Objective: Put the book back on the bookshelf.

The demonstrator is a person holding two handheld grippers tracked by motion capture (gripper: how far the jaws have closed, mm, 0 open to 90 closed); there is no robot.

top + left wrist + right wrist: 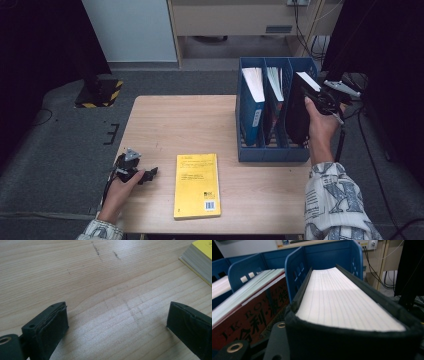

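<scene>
- The right gripper [320, 100] has its black, foam-padded jaws clamped on the black book [298, 112], across the near end of the book's thick block.
- In the right gripper view the black book [342, 302] shows a matte black cover wrapping a wide block of white pages with fine lines along the edge; its long axis runs away from the jaws, toward the rack's far wall.
- The book stands on edge, leaning a little, in the rightmost slot of the blue rack [272, 152], page edge upward.
- The rack is smooth blue plastic with rounded dividers and small cut-out holes, and sits at the table's [170, 125] right edge, toward the far right corner.
- The middle slot holds a dark red book [249, 315] with a glossy printed cover; the left slot holds a blue book [252, 107] with white pages.
- The left gripper [137, 175] rests near the table's left front edge, its jaws spread wide with bare wood between them; the pads [53, 325] look rough and worn.
- The table is pale wood-grain laminate with a few dark scuffs.
- A thick yellow book [197, 185] lies flat near the front edge, just right of the left gripper, long axis running front to back.
</scene>
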